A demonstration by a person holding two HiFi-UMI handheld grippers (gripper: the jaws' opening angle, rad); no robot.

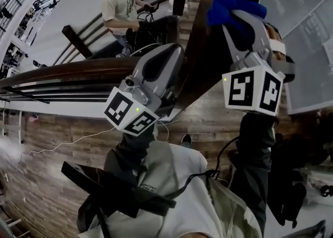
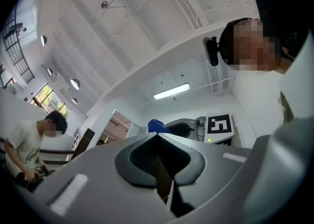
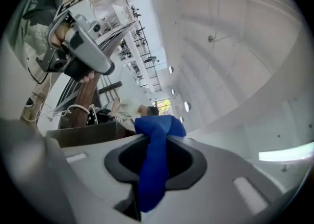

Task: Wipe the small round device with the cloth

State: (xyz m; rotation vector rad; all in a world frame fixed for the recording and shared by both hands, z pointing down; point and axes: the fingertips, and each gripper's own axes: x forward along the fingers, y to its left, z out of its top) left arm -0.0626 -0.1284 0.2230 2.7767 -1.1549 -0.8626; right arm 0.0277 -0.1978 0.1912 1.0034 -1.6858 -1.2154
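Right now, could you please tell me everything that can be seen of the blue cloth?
The cloth is bright blue, soft and matt, and looks like microfibre. The right claw is shut on it: a narrow folded band runs down between the jaws, and a bunched end sticks out past their tips. In the head view the cloth shows as a crumpled lump at the far end of that claw, held up in the air. Only the jaws are seen touching it.

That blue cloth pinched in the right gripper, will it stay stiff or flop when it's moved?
Probably floppy: the blue cloth bunches into soft folds above the shut jaws of the right gripper. Likely light too, since that narrow pinch alone holds it up. Pushed, it would probably crumple rather than slide.
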